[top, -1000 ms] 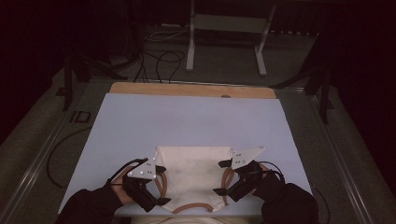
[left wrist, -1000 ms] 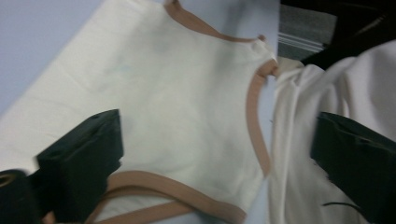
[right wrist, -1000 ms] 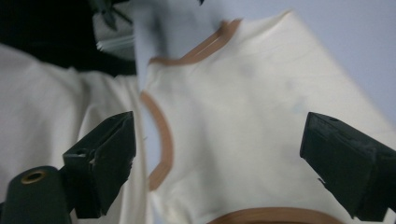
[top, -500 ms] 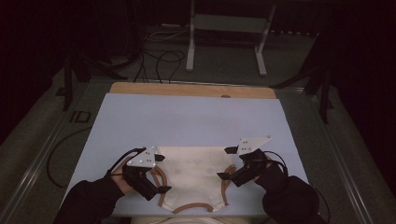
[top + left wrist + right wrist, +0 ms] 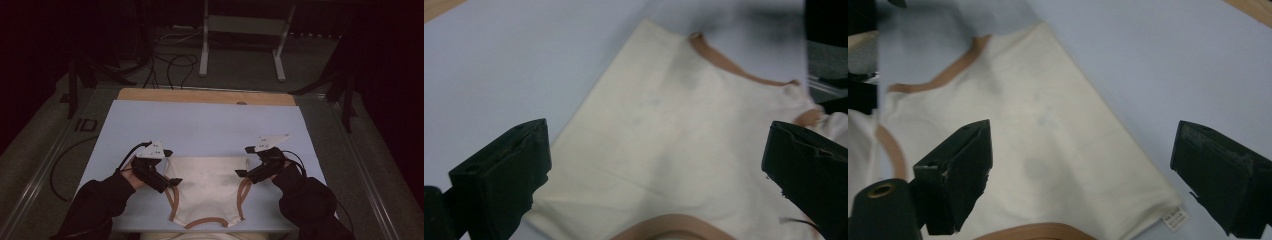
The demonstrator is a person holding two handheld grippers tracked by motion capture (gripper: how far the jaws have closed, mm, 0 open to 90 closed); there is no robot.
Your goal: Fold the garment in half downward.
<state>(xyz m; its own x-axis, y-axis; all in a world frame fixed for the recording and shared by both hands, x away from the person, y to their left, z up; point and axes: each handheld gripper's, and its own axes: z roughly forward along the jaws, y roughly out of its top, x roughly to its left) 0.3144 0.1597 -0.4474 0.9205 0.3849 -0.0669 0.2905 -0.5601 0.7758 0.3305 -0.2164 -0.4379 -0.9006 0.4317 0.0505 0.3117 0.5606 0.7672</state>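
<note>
A cream garment [image 5: 207, 190] with tan trim (a sleeveless top or similar, folded in part) is found lying flat at the near edge of the table [image 5: 210, 125], its lower hem reaching the table's front edge. The cloth is seen as soft, matt knit, lightly creased, with faint grey marks near the middle in the left gripper view [image 5: 684, 145]. The tan binding [image 5: 172, 205] is noted along the curved openings and the near hem. A small white label [image 5: 1174, 218] is observed at one corner in the right gripper view.

The left gripper [image 5: 167, 181] is placed at the garment's left edge and the right gripper [image 5: 242, 175] at its right edge, both just beside or touching the cloth. In both gripper views the fingers [image 5: 506, 180] are spread wide with the cloth lying beneath them; nothing is held by either pair [image 5: 955, 170].

The step in hand is judged to be the laying-out or folding of the garment, with a fresh grip not yet taken. The next move is judged to call for the fingers to be lowered onto an edge and closed on a single fold of cloth, without the layer beneath being dragged.

The table surface is a smooth pale blue sheet over a wooden board [image 5: 205, 96]; cables [image 5: 170, 65] lie on the floor beyond
</note>
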